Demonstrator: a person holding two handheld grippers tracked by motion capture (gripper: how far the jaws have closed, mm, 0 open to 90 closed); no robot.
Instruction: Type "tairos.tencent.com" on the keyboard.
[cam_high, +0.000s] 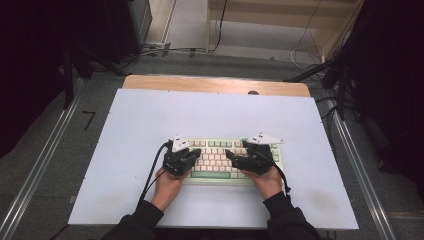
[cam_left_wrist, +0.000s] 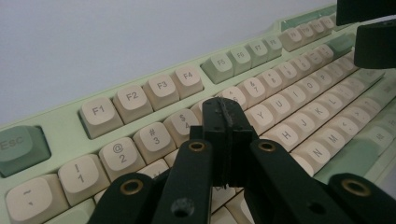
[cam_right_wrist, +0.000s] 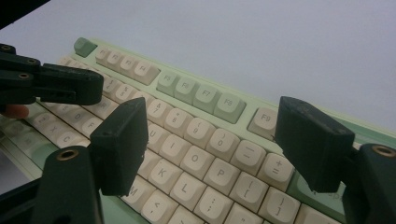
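Note:
A pale green keyboard (cam_high: 220, 160) with cream keys lies on the near middle of a white mat (cam_high: 210, 115). My left gripper (cam_high: 196, 156) hovers over the keyboard's left half. In the left gripper view its jaws (cam_left_wrist: 227, 112) are shut with nothing between them, tips just above the number and letter rows of the keyboard (cam_left_wrist: 140, 100). My right gripper (cam_high: 229, 154) is over the keyboard's right half. In the right gripper view it (cam_right_wrist: 215, 140) stands open over the cream keys of the keyboard (cam_right_wrist: 201, 95), holding nothing. The two grippers point toward each other.
The mat covers a wooden table whose bare edge (cam_high: 215, 84) shows at the far side. Metal rails (cam_high: 45, 155) run along both sides on the floor. Cables (cam_high: 305, 50) and furniture legs lie beyond the table.

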